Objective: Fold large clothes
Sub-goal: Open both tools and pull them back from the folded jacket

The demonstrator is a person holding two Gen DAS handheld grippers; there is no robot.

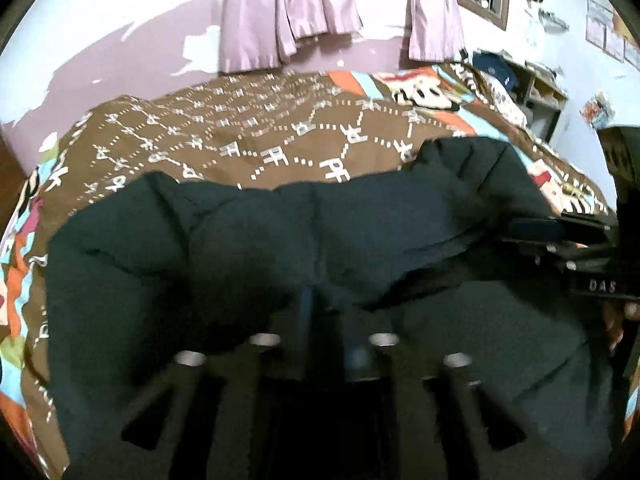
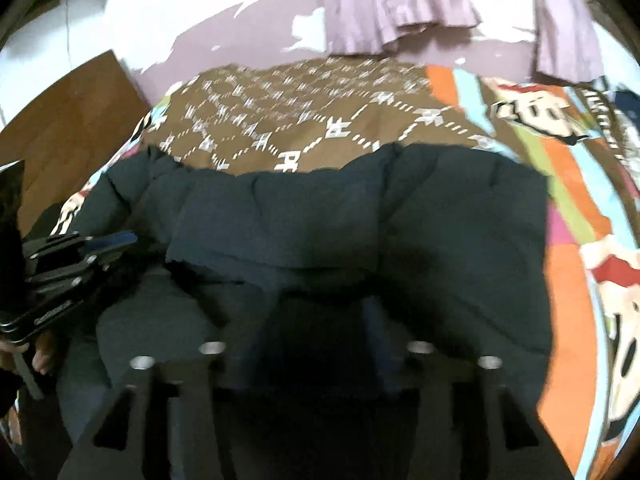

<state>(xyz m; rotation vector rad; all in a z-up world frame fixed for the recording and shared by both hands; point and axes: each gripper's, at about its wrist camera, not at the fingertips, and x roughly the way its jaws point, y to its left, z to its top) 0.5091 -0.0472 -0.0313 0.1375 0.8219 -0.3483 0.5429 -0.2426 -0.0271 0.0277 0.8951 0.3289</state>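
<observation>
dark green padded jacket [image 1: 320, 232] is lying lengthwise along the near edge of the bed [image 1: 248, 140], far half bare; left gripper [image 1: 324, 320] and right gripper [image 2: 316, 320] seemingly released, blurred.

Matt quilted cloth jacket [image 1: 320, 232], printed bedspread [image 1: 248, 136]

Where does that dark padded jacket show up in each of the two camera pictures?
Left wrist view: the dark jacket fills the lower middle, on the patterned bedspread.
Right wrist view: the jacket lies centre and lower left on the same bedspread.
Shared landmark: the lilac curtains at the top of both.
</observation>
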